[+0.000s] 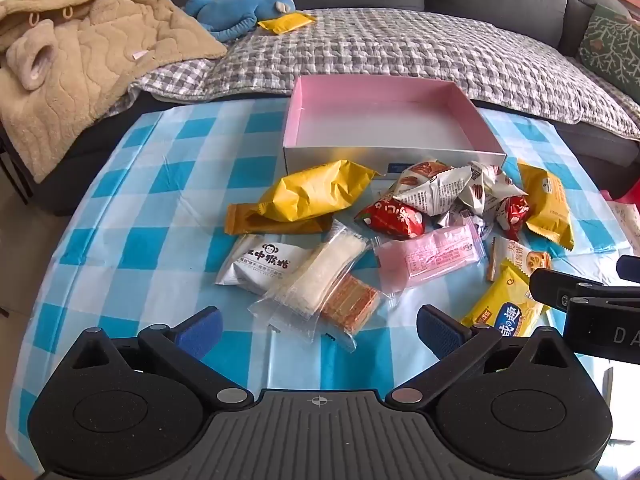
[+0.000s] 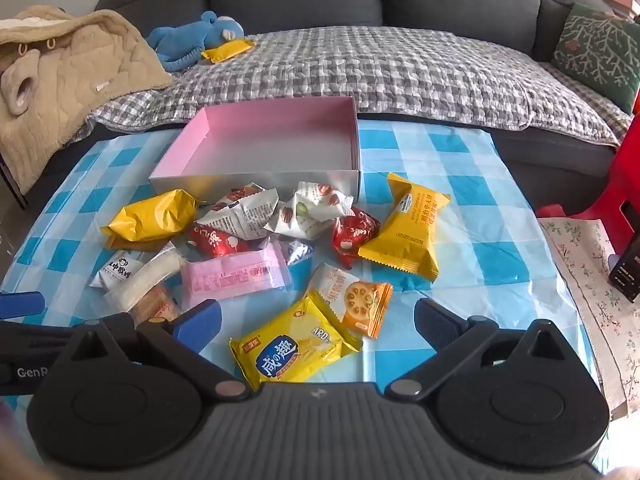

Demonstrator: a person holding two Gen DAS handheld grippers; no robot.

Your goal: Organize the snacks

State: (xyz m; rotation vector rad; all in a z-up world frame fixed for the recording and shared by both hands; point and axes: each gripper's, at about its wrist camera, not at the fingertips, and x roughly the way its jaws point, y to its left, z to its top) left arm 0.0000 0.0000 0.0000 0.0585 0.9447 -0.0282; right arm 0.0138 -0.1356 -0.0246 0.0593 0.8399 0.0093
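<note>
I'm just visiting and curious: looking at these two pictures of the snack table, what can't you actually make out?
- Brown packet: left wrist view, mostly under the yellow packet.
- Small silver wrapper: right wrist view, tucked behind the pink packet.
- Dark object: right wrist view, cut off by the edge.
- Fine print on the pink packet: too small in both views.

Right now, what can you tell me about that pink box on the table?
The shallow rectangular cardboard box is pink inside and silvery-white outside, open-topped and empty. It sits flat at the far side of the blue-and-white checked tablecloth, near the sofa. Piled snack packets crowd against its near wall; whether they touch is unclear.
</note>
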